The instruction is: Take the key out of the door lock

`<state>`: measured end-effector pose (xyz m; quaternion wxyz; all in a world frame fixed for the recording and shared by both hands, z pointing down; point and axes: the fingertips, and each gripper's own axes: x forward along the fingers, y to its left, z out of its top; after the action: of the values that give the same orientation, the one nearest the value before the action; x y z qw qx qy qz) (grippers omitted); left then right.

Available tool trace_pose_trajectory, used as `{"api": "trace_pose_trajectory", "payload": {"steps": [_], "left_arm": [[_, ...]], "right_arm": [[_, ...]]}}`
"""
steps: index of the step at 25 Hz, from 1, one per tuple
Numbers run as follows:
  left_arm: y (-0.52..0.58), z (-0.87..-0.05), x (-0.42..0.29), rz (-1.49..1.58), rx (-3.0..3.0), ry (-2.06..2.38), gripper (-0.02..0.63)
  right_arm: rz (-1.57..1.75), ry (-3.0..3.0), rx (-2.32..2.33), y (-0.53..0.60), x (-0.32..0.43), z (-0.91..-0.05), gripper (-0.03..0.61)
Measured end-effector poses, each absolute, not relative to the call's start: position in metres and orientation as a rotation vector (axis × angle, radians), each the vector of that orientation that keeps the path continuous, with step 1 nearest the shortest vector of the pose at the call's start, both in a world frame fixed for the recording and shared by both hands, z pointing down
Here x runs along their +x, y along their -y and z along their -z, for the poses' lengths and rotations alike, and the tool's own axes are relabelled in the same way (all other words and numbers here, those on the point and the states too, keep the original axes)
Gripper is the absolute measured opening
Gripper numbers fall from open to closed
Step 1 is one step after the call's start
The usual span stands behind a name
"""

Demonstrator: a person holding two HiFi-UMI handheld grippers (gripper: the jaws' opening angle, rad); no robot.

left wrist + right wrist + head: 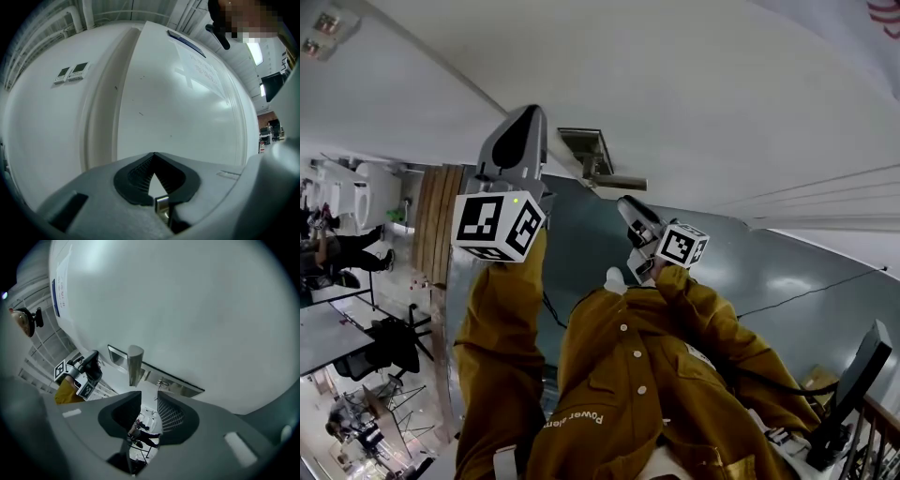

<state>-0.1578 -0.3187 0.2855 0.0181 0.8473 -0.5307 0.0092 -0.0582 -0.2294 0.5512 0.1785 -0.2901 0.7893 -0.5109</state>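
My left gripper [528, 117] is raised in front of the white door [694, 103], a little left of the metal door handle [614, 180]. In the left gripper view its jaws [153, 157] are shut, and a small silvery piece that looks like the key [161, 206] is pinched deep between the pads. My right gripper [628, 204] hangs lower, just below the handle. The right gripper view shows its jaws [149, 397] open with nothing between them, pointing at the handle [135, 364] and the long lock plate [161, 380]. The left gripper [89, 369] also shows there, off to the plate's left.
Two wall switches [70, 72] sit left of the door frame. A wooden panel [441, 216] borders the doorway. A seated person [337, 248], desks and chairs [389, 342] fill the room at left. A dark monitor [853, 384] stands at lower right.
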Motion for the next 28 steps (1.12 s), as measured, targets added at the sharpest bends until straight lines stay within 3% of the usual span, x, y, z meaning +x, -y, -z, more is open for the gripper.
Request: {"api": "trace_pose_trajectory", "payload": {"steps": [17, 18, 20, 28], "left_arm": [[0.317, -0.291, -0.149, -0.091, 2.645, 1.648, 0.0], [0.32, -0.293, -0.147, -0.096, 2.644, 1.649, 0.002], [0.323, -0.295, -0.146, -0.099, 2.641, 1.651, 0.002], [0.326, -0.29, -0.153, -0.088, 2.641, 1.685, 0.001]], "right_arm": [[1.649, -1.97, -0.658, 0.27, -0.116, -0.581, 0.115], [1.659, -1.958, -0.655, 0.275, -0.116, -0.584, 0.112], [1.67, -1.941, -0.653, 0.281, -0.117, -0.586, 0.04], [1.706, -1.871, -0.678, 0.283, -0.123, -0.583, 0.029]]}}
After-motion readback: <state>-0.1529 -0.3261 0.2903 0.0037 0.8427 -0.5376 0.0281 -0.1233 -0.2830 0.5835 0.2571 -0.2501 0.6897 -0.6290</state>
